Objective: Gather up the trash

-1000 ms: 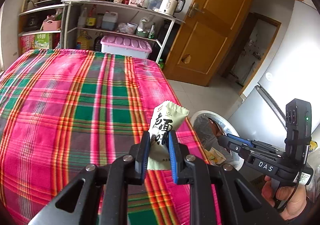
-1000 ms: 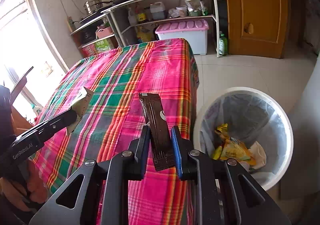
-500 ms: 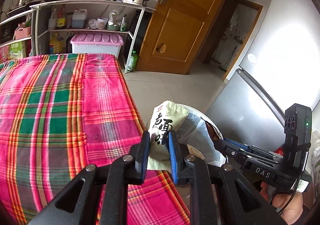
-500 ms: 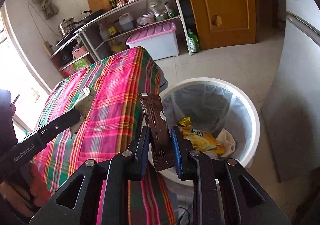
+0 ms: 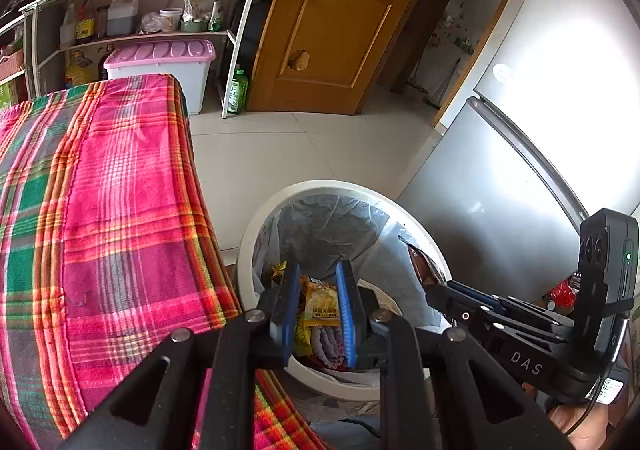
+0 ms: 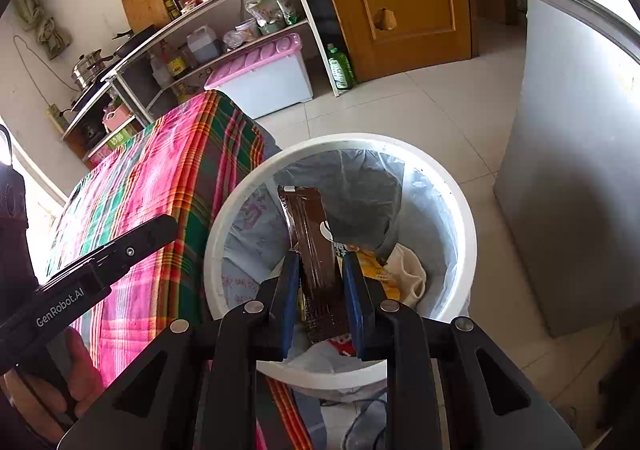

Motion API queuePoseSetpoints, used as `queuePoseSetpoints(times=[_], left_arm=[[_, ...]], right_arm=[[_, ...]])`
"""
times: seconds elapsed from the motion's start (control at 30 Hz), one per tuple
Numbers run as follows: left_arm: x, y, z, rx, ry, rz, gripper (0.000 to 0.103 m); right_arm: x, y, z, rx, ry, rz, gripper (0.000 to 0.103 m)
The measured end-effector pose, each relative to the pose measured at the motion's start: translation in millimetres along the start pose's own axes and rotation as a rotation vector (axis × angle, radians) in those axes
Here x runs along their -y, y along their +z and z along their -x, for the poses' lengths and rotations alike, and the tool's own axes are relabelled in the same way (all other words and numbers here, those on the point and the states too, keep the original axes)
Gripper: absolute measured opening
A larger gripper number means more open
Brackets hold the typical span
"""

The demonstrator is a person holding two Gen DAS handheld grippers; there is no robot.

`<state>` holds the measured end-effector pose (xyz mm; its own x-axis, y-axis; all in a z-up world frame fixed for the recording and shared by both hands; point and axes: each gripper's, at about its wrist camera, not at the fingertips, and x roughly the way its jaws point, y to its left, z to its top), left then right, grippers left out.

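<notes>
The right tool is pinching a brown foil wrapper over the white lined bin; the left tool is hovering spread, empty. Releasing off-centre risks snagging the rim.

White letters "DAS" printed on the black body of the right gripper, seen from the left wrist view. White lettering "GenRobot.AI" along the black arm of the left gripper, seen from the right wrist view. Print on the yellow snack packet inside the white trash bin too small to read.
</notes>
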<state>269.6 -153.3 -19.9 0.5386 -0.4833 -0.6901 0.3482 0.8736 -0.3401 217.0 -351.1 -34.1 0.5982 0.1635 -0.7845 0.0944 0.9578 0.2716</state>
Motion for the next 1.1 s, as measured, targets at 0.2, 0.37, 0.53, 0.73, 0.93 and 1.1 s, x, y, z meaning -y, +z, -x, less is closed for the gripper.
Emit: queuePoseSetpoints(times=[0.2,0.37,0.53,0.73,0.93,1.1], left_arm=[[-0.7,-2.3,-1.1,0.001,-0.006,0.008,0.020],[-5.2,-4.7,-3.0,-0.014,-0.003,0.018,0.020],[-5.0,-6.6,2.7,-0.012,-0.005,0.014,0.020],[-5.6,-10.8,28.9,0.022,0.004,0.008,0.020],[-9.9,-18.8,67.0,0.070,0.034,0.014,0.022],[-14.1,-31.9,102.5,0.111,0.065,0.030,0.023]], right_arm=[[4.7,-1.0,-13.7,-0.019,0.001,-0.015,0.024],[3.7,-6.1,-25.7,-0.047,-0.013,-0.008,0.032],[1.5,-7.1,-19.4,-0.027,0.000,-0.017,0.041],[-9.5,-8.3,4.5,0.015,0.015,-0.010,0.041],[-28.6,-16.2,36.2,0.063,0.027,0.001,0.041],[-52.7,-27.7,62.1,0.101,0.042,0.044,0.041]])
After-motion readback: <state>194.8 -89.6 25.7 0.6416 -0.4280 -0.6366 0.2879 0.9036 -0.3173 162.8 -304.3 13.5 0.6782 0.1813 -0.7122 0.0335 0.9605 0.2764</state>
